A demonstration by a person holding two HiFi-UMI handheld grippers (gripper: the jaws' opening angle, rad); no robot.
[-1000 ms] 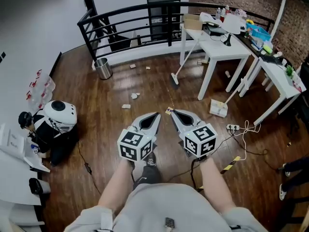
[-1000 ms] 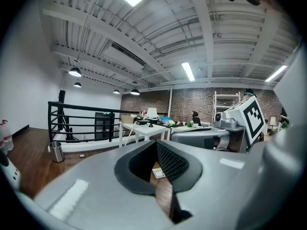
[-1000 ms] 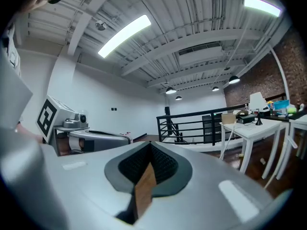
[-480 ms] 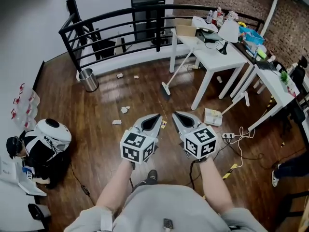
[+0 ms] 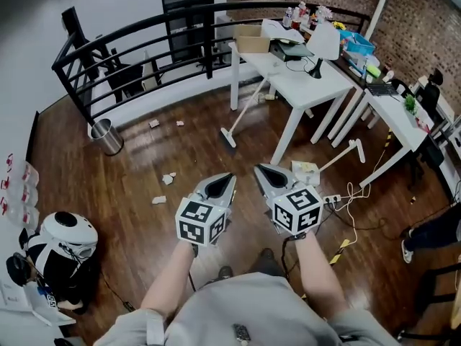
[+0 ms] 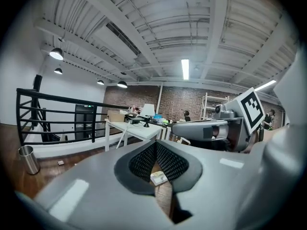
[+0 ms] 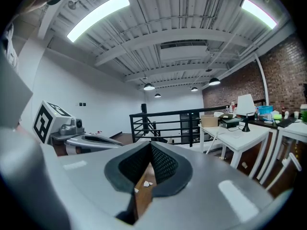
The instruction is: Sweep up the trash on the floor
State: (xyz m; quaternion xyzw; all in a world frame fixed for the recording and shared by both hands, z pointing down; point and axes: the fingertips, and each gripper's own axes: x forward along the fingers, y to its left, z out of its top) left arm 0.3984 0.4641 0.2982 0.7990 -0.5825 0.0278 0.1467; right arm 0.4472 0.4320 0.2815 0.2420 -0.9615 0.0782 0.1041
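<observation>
Both grippers are held side by side in front of me, empty. My left gripper point(image 5: 230, 178) is shut, and so is my right gripper point(image 5: 258, 169). A broom point(image 5: 244, 114) leans against the white table point(image 5: 306, 85), its head on the floor ahead of the grippers. A white dustpan point(image 5: 305, 171) lies on the floor just right of the right gripper, also seen through the left gripper's point(image 6: 154, 145) pads as the dustpan point(image 6: 159, 178). Paper scraps point(image 5: 168, 179) lie on the wood floor to the left. The right gripper point(image 7: 150, 145) looks at the scraps point(image 7: 146, 183).
A metal bin point(image 5: 108, 136) stands by the black railing point(image 5: 144, 42) at the left. A second white table point(image 5: 392, 114) stands at the right. A power strip with cables point(image 5: 333, 199) lies by the dustpan. A seated figure in a white helmet point(image 5: 68, 234) is at lower left.
Both shut grippers have been carried together toward the white tables. Broom and dustpan now sit closer, while the bin, scraps and helmeted figure have slid left in the head view.
</observation>
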